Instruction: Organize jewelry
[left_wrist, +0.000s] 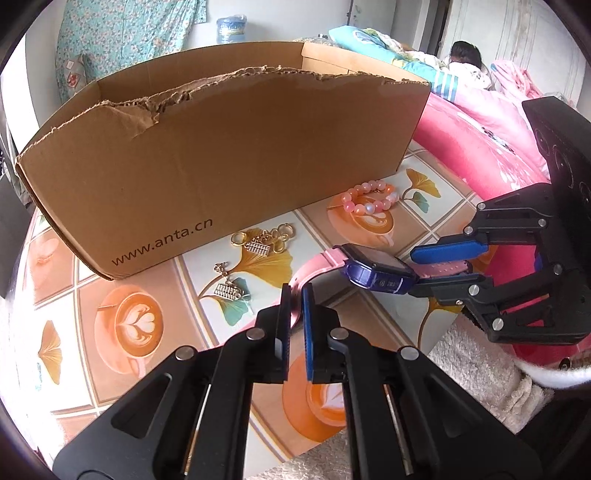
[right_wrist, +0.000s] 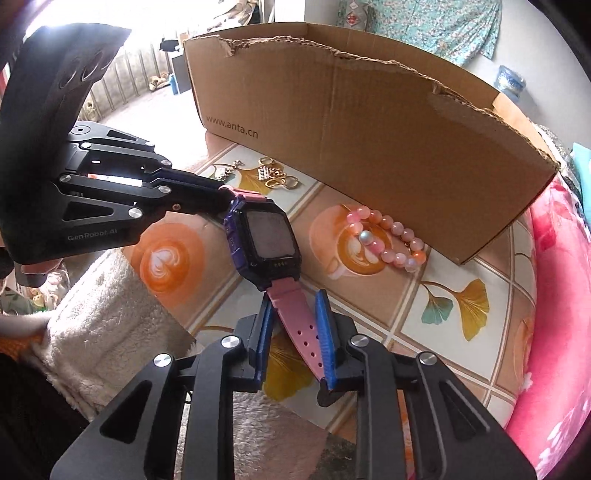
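Pinching one watch (right_wrist: 266, 242) strap, left jaws (right jaws flank the other) hang above the coffee-print tablecloth (right_wrist: 436, 317).

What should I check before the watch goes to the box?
1. Left tool shut on one watch strap: ok.
2. Right tool pressing the other strap: not ok; the strap sits between its pads, with a gap on one side.
3. Watch lifted off the table: cannot tell.
4. Box open on top: ok.
5. Bead bracelet and gold charms apart from the watch: ok.
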